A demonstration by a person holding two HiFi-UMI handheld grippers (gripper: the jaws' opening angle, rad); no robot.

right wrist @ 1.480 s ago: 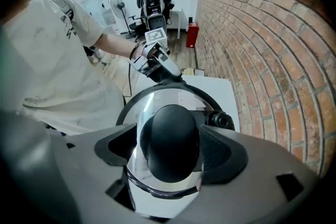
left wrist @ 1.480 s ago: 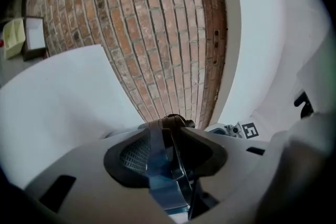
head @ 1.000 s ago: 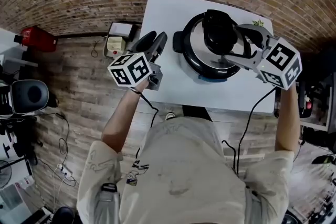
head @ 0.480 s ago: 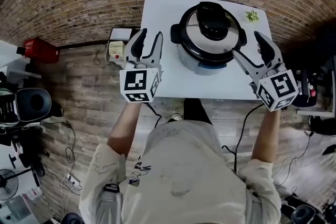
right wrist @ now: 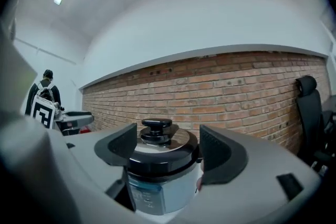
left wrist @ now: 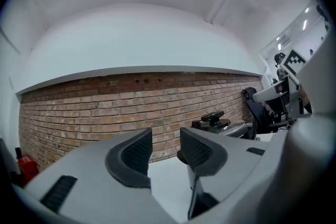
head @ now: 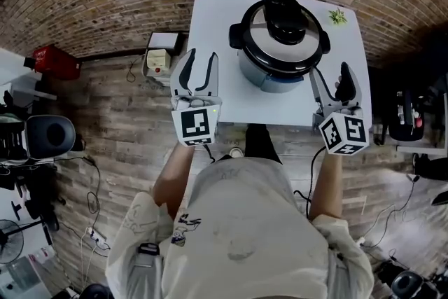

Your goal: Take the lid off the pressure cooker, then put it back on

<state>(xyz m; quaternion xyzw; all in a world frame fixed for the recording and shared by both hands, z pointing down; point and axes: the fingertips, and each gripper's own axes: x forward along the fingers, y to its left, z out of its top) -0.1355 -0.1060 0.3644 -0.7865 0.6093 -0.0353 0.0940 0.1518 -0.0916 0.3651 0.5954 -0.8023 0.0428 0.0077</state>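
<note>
Lid (head: 283, 28) sat on the pressure cooker (head: 269, 77), my L gripper (head: 198, 61) & R gripper (head: 329, 73) wide, empty, either side short of it; I judged staying clear best.

Your left gripper (head: 199, 61), right gripper (head: 329, 79): grey bodies, black ribbed pads (left wrist: 137, 150); cubes white with black square markers. Ahead of right claw: pressure cooker (right wrist: 157, 176) silver, pale-blue front panel; lid (head: 260, 38) polished steel, black rim, black knob. Table (head: 217, 24) white. Beyond claws: brick wall (right wrist: 236, 86) red-brown, pale mortar.
</note>
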